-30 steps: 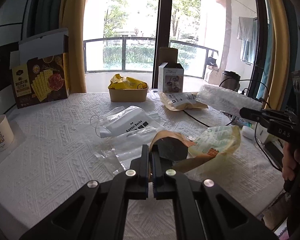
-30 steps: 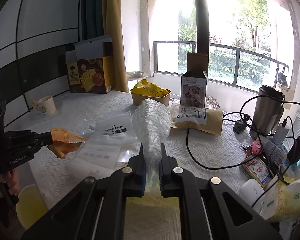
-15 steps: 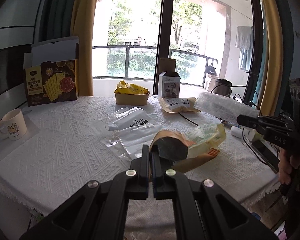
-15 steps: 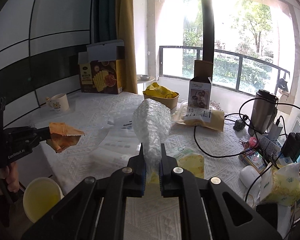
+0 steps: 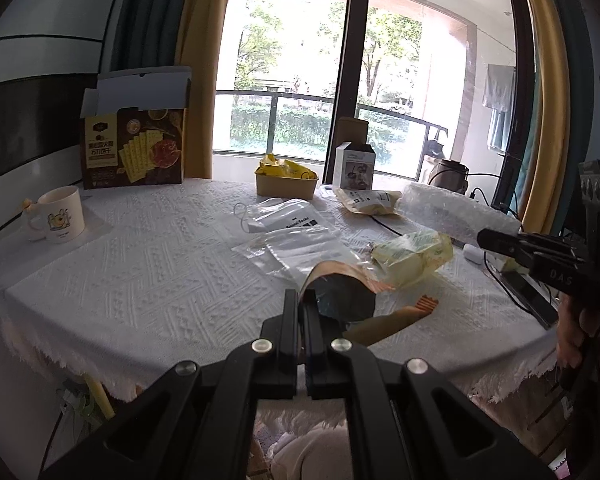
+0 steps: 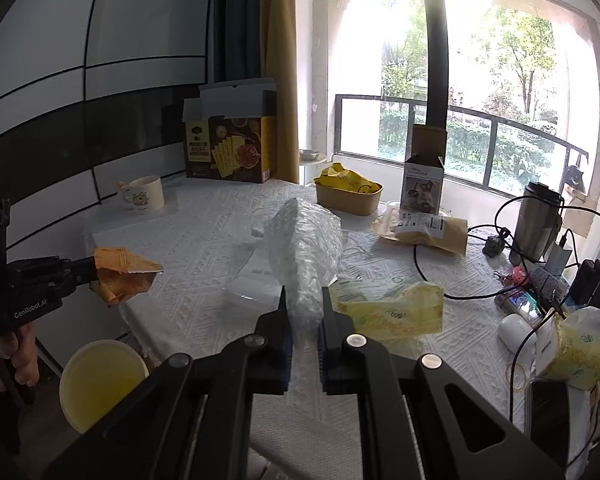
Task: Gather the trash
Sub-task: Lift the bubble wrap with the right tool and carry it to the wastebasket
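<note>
Bin (image 6: 102, 380): is standing on the floor at the near left, below the table edge; yellow inside.
Left gripper (image 6: 94, 270): is hovering at the left, beyond the table's near-left corner and above the bin; its fingers are pressing together on the orange wrapper.
Orange wrapper (image 6: 122, 276): is hanging crumpled from the left gripper, clear of the table (image 6: 204, 264).
Mug (image 6: 142, 196): is sitting at the far left of the table, near the open cracker box (image 6: 230, 146).
Clear bags (image 5: 296, 240): are lying flat at the middle of the table.
Right gripper (image 6: 303, 312): is hovering over the near edge; its fingers are clamping the bubble wrap.
Bubble wrap (image 6: 304, 248): is sticking out forward from the right gripper, off the table.
Tissue pack (image 6: 388, 308): is lying just right of the bubble wrap.
Cables (image 6: 460, 272): are trailing across the right side.
</note>
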{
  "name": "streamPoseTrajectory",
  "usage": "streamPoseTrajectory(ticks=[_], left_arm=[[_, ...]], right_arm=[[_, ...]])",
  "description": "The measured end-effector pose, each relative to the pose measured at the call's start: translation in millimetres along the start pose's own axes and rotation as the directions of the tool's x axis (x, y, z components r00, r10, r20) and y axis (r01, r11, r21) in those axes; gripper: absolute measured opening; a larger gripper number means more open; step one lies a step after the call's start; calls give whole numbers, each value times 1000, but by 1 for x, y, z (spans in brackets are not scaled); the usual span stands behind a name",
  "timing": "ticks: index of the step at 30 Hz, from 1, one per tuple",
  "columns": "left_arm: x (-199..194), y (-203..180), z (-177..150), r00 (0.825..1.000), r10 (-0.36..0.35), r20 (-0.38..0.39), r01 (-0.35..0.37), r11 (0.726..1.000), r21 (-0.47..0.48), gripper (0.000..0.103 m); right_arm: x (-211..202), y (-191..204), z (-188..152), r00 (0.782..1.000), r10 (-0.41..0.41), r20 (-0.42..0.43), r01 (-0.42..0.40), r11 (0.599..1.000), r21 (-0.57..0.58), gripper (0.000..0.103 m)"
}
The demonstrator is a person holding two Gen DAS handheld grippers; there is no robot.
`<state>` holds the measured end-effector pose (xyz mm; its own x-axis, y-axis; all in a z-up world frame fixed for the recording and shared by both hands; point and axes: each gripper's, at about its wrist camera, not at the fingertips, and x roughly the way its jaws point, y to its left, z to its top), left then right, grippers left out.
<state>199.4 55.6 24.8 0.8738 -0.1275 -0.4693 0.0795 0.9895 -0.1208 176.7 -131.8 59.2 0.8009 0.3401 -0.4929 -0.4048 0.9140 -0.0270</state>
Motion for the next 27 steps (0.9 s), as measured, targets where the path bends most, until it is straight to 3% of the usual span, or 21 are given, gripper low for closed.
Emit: streamPoseTrajectory(ticks=[27], left_arm=[[-60,39,-83,990,138,-36,-141,988,-70,2]], right_arm=[[17,89,-35,984,166,-65,-172,981,-96,9]])
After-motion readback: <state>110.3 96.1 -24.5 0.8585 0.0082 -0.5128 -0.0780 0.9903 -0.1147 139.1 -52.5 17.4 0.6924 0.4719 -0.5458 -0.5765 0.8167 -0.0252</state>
